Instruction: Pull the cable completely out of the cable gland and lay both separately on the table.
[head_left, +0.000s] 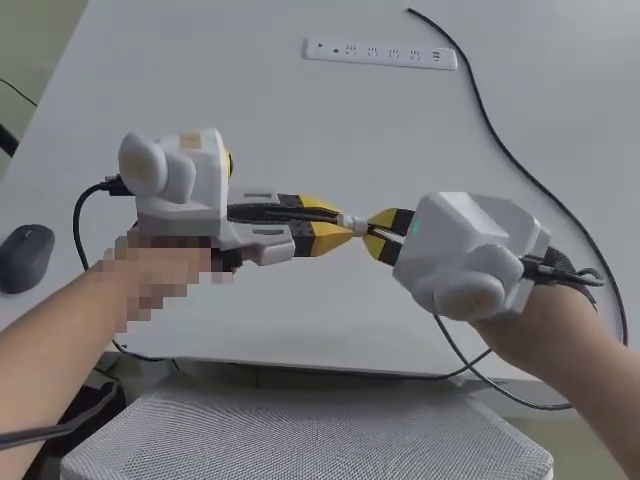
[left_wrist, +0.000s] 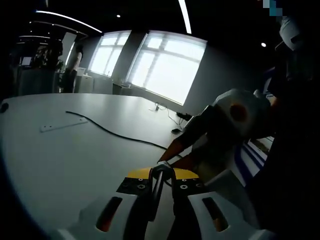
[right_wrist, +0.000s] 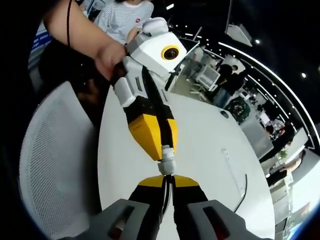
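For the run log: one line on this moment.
left hand-held gripper: shut on cable gland | right hand-held gripper: shut on same | above table

table (head_left: 300, 120) white | power strip (head_left: 380, 52) far side | black cord (head_left: 500, 145) right | mouse (head_left: 25, 255) left

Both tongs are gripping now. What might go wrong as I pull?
The cable gland sits at the very tips of the left tongs, so it may slip out. The pull happens in the air near the edge of the table, above a mesh chair; a freed part may drop off. The black cable trails along the left tongs and may snag.
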